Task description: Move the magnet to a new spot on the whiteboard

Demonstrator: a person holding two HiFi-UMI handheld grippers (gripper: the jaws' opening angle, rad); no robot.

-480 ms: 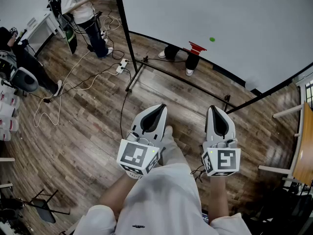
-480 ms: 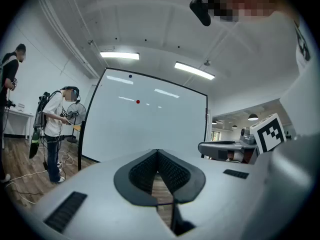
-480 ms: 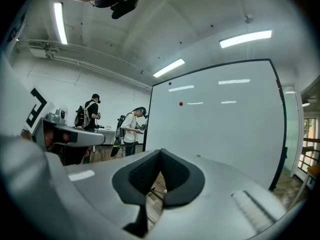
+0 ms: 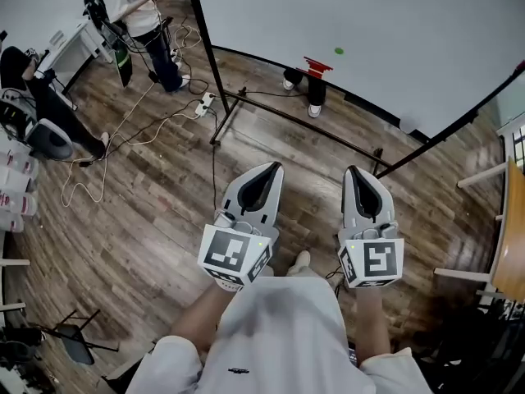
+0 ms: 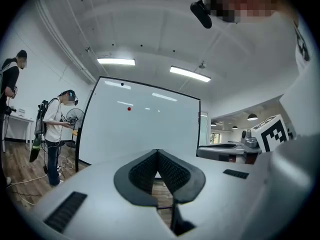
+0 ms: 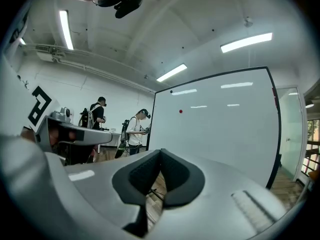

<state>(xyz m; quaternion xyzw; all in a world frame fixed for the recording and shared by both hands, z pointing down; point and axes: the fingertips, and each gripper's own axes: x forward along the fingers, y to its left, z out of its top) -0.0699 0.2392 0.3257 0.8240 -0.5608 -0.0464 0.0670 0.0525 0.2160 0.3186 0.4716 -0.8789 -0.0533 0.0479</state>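
A small red round magnet [image 5: 129,108] sticks to the upper left part of the whiteboard [image 5: 150,129]; the right gripper view shows the same magnet [image 6: 180,111] on the whiteboard [image 6: 225,124]. In the head view the whiteboard [image 4: 394,23] stands well ahead, with a red piece [image 4: 317,64] and a green dot [image 4: 339,52] low on it. My left gripper [image 4: 267,171] and right gripper [image 4: 358,175] are held side by side at waist height, pointing at the board from a distance. Both are shut with nothing between the pads.
The board stands on a black frame [image 4: 246,105] over wooden floor, with someone's shoes [image 4: 314,109] behind it. Cables and a power strip [image 4: 203,105] lie on the floor at the left. Two people [image 6: 135,131] stand by desks at the left. A table edge [image 4: 513,236] is at the right.
The head view has shifted: the board's red piece and green dot sit a little higher and further left. The foot between the grippers has drawn back. Both grippers stay shut.
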